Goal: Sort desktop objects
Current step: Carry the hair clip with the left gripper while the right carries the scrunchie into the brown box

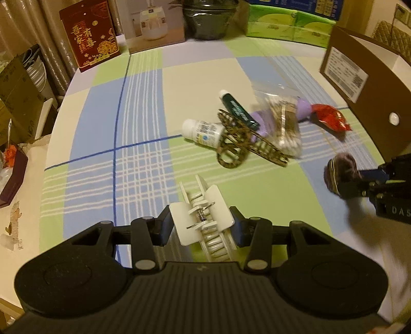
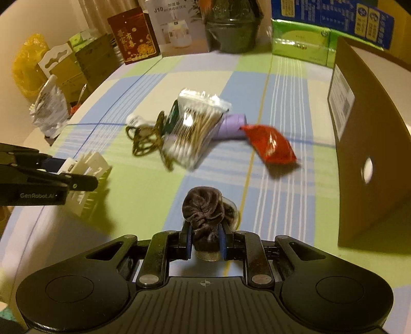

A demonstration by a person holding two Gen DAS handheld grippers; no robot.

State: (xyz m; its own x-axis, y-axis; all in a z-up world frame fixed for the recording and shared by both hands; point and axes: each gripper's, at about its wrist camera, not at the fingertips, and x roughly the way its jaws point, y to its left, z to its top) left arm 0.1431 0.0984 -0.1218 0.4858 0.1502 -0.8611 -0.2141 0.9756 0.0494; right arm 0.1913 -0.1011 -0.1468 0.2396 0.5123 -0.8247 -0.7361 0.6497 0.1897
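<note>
My left gripper (image 1: 203, 226) is shut on a white hair claw clip (image 1: 203, 215), held above the checked tablecloth; that clip (image 2: 84, 174) shows at the left of the right wrist view too. My right gripper (image 2: 205, 241) is shut on a dark brown velvet scrunchie (image 2: 204, 213), which also appears at the right as the scrunchie (image 1: 341, 177). On the cloth ahead lies a pile: a white bottle (image 1: 203, 132), a dark green tube (image 1: 239, 109), a leopard-print claw clip (image 1: 244, 146), a bag of cotton swabs (image 2: 195, 128), a purple tube (image 2: 231, 126) and a red packet (image 2: 269, 146).
A brown cardboard box (image 2: 370, 144) stands open at the right. Along the table's far edge are a red gift box (image 1: 90, 36), a humidifier box (image 1: 154, 25), a dark pot (image 1: 205, 20) and green tissue packs (image 1: 290, 28). Clutter sits beyond the left edge.
</note>
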